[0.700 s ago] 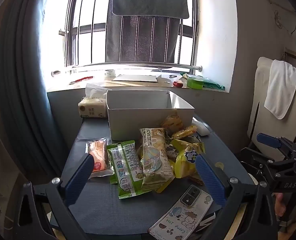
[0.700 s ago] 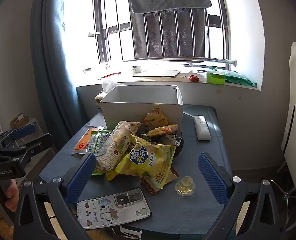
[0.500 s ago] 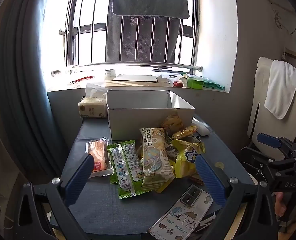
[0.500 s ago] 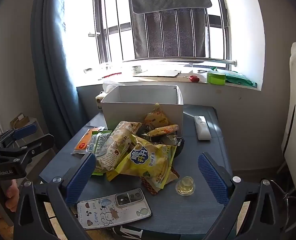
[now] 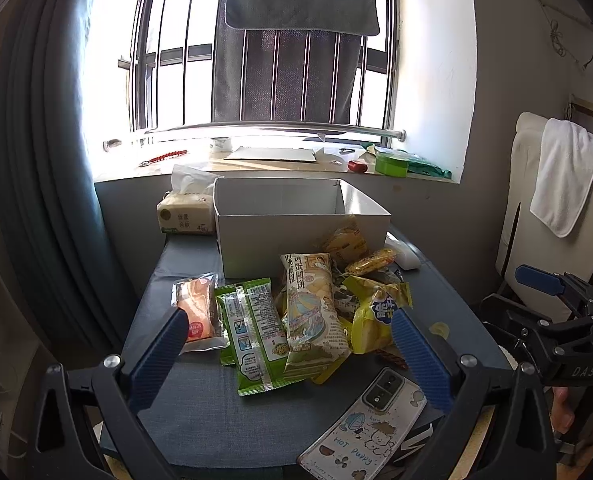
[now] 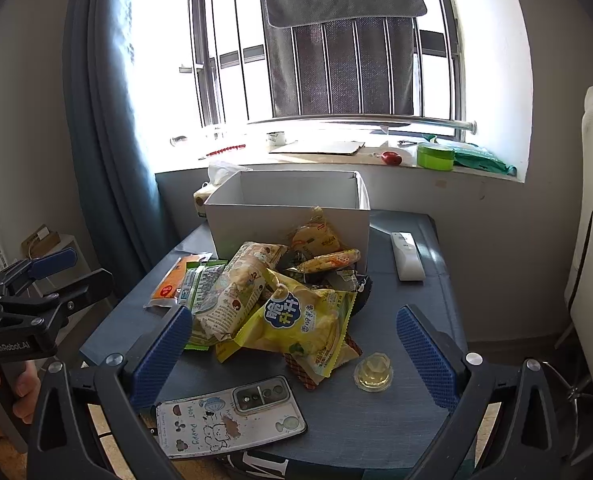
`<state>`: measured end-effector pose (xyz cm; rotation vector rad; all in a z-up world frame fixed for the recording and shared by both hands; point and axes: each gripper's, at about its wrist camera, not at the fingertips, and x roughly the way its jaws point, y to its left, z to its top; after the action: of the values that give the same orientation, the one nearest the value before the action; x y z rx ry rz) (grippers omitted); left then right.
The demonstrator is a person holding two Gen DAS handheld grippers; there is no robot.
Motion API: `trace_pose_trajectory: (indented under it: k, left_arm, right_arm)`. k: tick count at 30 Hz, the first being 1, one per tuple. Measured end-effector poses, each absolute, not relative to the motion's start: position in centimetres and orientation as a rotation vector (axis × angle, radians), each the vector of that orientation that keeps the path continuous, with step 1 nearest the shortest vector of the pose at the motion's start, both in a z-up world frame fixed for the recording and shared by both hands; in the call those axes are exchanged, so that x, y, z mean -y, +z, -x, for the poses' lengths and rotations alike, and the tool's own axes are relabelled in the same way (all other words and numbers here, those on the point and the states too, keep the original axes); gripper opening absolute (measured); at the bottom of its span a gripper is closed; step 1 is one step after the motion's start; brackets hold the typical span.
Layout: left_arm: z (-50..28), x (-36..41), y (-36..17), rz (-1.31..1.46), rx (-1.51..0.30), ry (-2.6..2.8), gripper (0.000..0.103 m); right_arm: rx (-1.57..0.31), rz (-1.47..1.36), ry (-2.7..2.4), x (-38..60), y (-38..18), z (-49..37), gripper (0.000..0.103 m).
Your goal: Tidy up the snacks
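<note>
Blue table (image 5: pixel 200 408), snack pile (image 5: pixel 316 312) beyond both grippers' spread fingers (image 6: pixel 424 352)

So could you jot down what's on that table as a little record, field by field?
container: white open-topped cardboard box, no snack visible inside
snacks: pile in front of the box, yellow chip bag on top
loose item: clear jelly cup beside the pile
non-snacks: phone in cartoon case, white remote
left gripper: jaws open, empty
right gripper: jaws open, empty
</note>
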<state>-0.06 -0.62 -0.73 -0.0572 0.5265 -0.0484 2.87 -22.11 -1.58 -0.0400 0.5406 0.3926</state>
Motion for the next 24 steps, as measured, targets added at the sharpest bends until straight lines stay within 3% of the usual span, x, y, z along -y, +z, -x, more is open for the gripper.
trace_pose_trajectory:
  k: [24]
  left_arm:
    - [-0.06,0.41,-0.97,0.069,-0.534,-0.048,0.103]
  right_arm:
    - [-0.542,0.038,0.406,21.81,-2.1,-2.94,0.103]
